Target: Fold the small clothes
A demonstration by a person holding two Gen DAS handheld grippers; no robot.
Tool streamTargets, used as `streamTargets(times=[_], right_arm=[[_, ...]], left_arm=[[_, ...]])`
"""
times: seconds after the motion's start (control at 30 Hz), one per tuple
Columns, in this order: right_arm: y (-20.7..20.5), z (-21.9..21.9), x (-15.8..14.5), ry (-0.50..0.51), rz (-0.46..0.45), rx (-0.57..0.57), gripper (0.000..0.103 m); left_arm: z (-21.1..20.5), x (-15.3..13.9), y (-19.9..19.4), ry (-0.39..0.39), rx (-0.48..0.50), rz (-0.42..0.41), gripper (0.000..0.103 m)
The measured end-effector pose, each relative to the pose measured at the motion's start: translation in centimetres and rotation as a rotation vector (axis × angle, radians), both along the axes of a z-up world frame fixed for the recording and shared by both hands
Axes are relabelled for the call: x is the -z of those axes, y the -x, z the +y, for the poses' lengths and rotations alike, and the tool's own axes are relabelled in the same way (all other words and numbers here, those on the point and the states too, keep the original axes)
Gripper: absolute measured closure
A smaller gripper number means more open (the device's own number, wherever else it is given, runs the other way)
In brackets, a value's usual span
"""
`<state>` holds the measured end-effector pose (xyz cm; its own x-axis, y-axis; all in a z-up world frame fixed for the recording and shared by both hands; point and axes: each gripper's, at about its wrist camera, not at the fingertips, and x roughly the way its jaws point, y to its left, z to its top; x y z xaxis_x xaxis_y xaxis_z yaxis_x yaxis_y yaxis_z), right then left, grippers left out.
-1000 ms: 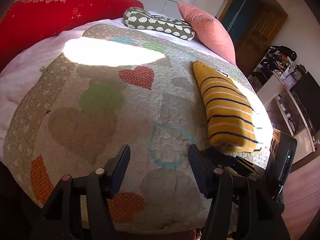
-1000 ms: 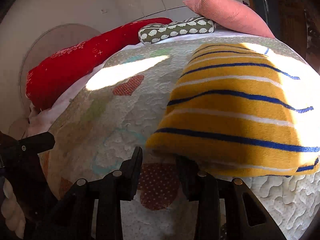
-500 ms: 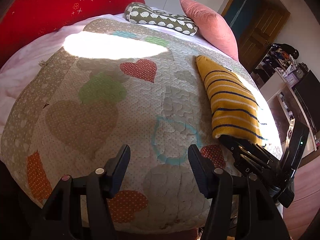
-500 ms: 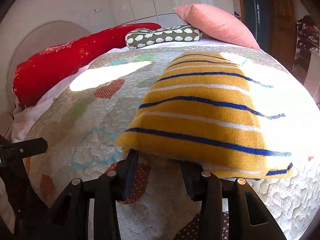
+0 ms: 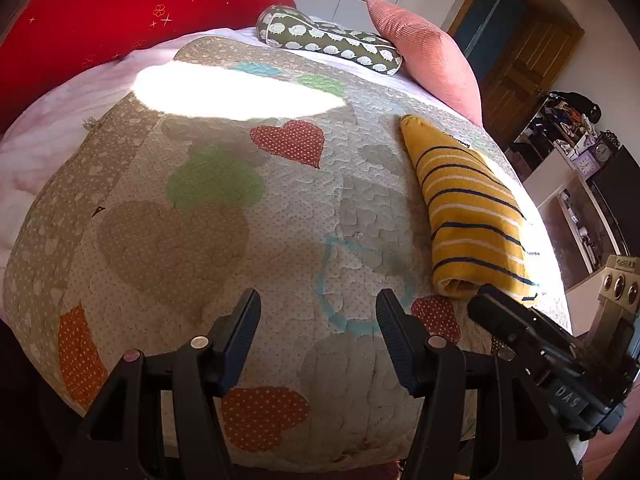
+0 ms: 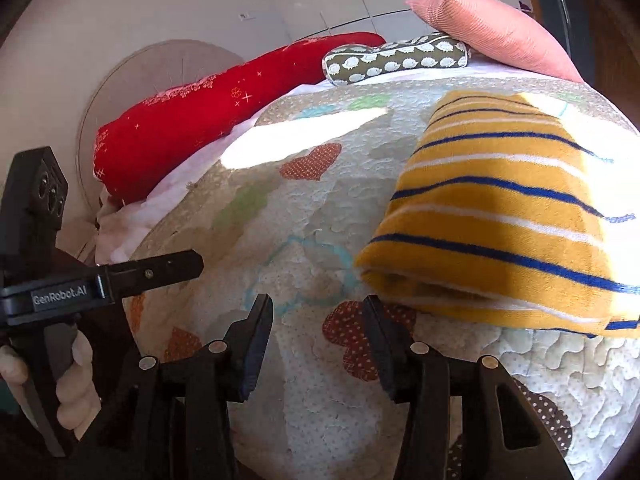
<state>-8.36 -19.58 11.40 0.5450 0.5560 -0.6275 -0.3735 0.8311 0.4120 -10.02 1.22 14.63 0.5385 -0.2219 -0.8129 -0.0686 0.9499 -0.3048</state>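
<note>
A folded yellow garment with blue and white stripes (image 5: 468,216) lies on the heart-patterned quilt (image 5: 208,216), on the right side of the bed. It fills the right of the right wrist view (image 6: 504,216). My left gripper (image 5: 318,312) is open and empty over the quilt's near edge, left of the garment. My right gripper (image 6: 318,316) is open and empty, just clear of the garment's near folded end. It also shows in the left wrist view (image 5: 486,302). The left gripper shows in the right wrist view (image 6: 188,264), held by a hand.
A red pillow (image 5: 112,20), a green patterned bolster (image 5: 328,40) and a pink cushion (image 5: 428,56) lie at the head of the bed. A wooden door (image 5: 520,64) and cluttered shelves (image 5: 576,136) stand to the right. Bright sun patches fall on the quilt.
My right gripper has drawn back from the garment's near end and swung left; it is open and the garment stays flat. My left gripper has moved back slightly, staying open.
</note>
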Motion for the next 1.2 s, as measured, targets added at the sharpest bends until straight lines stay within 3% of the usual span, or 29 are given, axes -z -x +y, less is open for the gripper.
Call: streamTargets(times=[0.13,0.23,0.3,0.33,0.37,0.43,0.57,0.7,0.77,0.8,0.87,0.97,1.03,1.2], right_arm=[[-2.4,-3.1,-2.2,-0.119,-0.008,0.122,0.052],[-5.1,-4.2,-0.2,-0.151,0.116,0.150,0.052],[-5.5,-4.5,1.6,-0.034,0.196,0.185,0.054],[-5.1,-4.6,2.1,0.057,0.194,0.210,0.062],[-4.5,-4.7,2.4,0.128,0.177,0.226,0.077],[-3.6,-5.1,2.3,0.184,0.158,0.230,0.081],[-3.5,-5.9,1.7,0.239,0.168,0.225,0.081],[-2.4,-8.8,-0.5,0.114,0.102,0.280,0.078],[-2.5,-10.5,-0.3,0.096,0.106,0.329,0.064],[-2.7,-11.4,0.3,0.094,0.125,0.350,0.062],[-2.8,-13.2,1.8,0.077,0.178,0.383,0.062],[-1.6,-15.2,2.2,0.008,0.188,0.399,0.062],[-1.0,-15.6,2.0,0.060,0.184,0.422,0.062],[1.3,-17.7,1.8,0.042,0.179,0.439,0.062]], left_arm=[[-0.8,0.3,-0.1,0.000,0.015,0.022,0.044],[-1.6,-0.2,0.3,-0.035,0.033,0.008,0.044],[-2.1,-0.6,0.6,-0.059,0.047,-0.004,0.044],[-2.3,-0.6,0.7,-0.073,0.053,-0.006,0.044],[-2.5,-0.5,0.8,-0.086,0.058,-0.007,0.044],[-3.1,-0.2,0.7,-0.101,0.072,-0.004,0.044],[-4.6,0.1,0.8,-0.115,0.114,0.010,0.044],[-6.2,-0.6,1.6,-0.237,0.130,-0.040,0.044],[-7.1,-0.9,1.9,-0.277,0.141,-0.054,0.044],[-7.4,-1.0,1.9,-0.283,0.150,-0.056,0.043],[-8.2,-1.2,2.2,-0.292,0.166,-0.058,0.043],[-9.3,-1.4,2.5,-0.335,0.185,-0.068,0.043],[-10.1,-1.6,2.6,-0.353,0.198,-0.071,0.042],[-11.9,-2.0,3.0,-0.398,0.227,-0.087,0.042]])
